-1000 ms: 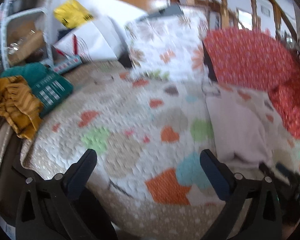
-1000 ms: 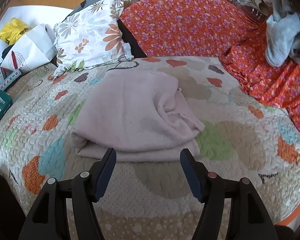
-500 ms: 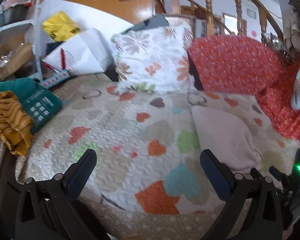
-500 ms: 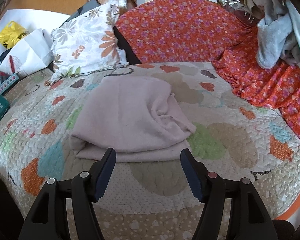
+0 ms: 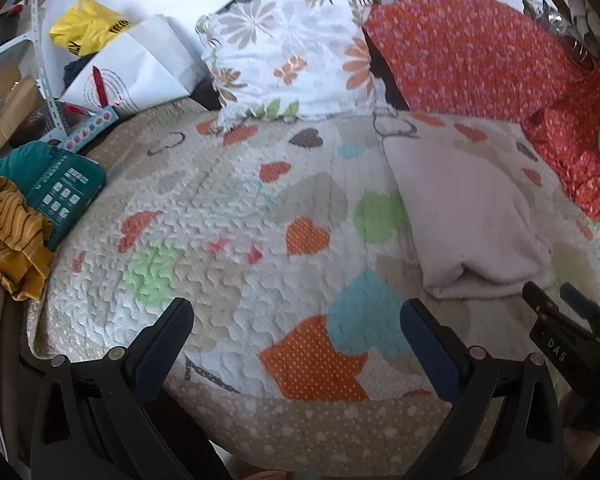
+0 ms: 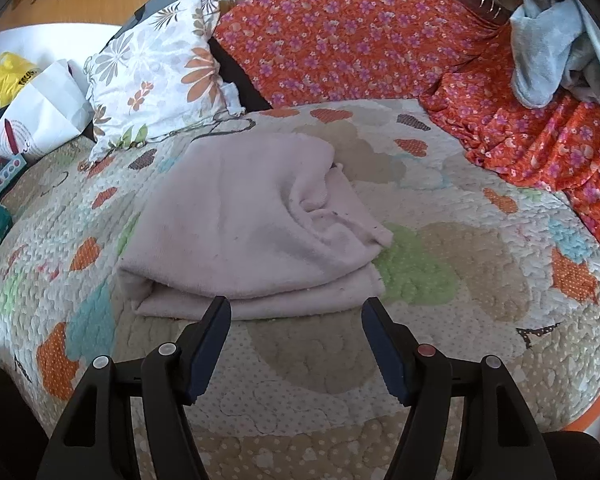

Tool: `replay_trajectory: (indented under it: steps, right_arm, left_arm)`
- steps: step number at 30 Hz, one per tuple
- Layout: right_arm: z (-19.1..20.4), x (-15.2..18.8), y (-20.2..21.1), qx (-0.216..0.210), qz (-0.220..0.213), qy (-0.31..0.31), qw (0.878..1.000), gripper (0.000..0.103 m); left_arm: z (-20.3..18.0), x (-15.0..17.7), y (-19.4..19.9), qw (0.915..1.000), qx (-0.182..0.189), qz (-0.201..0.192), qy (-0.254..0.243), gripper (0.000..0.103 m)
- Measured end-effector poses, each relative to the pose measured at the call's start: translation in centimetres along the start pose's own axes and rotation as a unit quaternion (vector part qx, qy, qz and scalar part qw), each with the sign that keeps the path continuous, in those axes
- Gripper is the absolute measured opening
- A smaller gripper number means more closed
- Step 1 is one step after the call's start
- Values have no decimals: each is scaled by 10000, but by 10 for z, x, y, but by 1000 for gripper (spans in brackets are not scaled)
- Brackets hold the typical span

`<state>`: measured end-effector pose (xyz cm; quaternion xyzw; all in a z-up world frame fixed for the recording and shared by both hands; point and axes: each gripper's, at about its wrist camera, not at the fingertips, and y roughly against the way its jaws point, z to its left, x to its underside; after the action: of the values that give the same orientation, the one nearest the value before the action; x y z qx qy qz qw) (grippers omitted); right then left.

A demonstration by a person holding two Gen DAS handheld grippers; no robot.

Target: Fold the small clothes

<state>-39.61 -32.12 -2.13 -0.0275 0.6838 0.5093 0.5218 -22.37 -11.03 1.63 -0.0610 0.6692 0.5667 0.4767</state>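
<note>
A pale pink garment (image 6: 248, 228) lies folded in a thick stack on the heart-patterned quilt (image 6: 440, 280). It also shows in the left wrist view (image 5: 472, 220) at the right. My right gripper (image 6: 296, 324) is open and empty, just in front of the garment's near edge. My left gripper (image 5: 296, 328) is open and empty over bare quilt (image 5: 220, 240), to the left of the garment. The right gripper's fingertips (image 5: 540, 300) show at the right edge of the left wrist view.
A floral pillow (image 6: 160, 72) and an orange flowered cover (image 6: 360, 40) stand at the back. A mustard striped cloth (image 5: 12, 236) and a teal package (image 5: 60, 192) lie at the quilt's left edge. Grey-blue clothes (image 6: 552, 56) hang at far right. White and yellow bags (image 5: 120, 64) sit at back left.
The left gripper has drawn nearer the quilt and turned slightly right. The right gripper has moved a little closer to the garment. Both stayed open.
</note>
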Motion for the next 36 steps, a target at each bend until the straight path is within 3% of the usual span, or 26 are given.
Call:
replay_trajectory:
  steps: [21, 36]
  right_arm:
    - [5, 3, -20, -128, 320, -62, 9994, 75]
    - [14, 6, -31, -173, 509, 52, 9985, 76]
  left_arm:
    - [-17, 22, -51, 9932, 471, 1057, -155, 103]
    - [-19, 30, -69, 9884, 522, 1417, -127, 103]
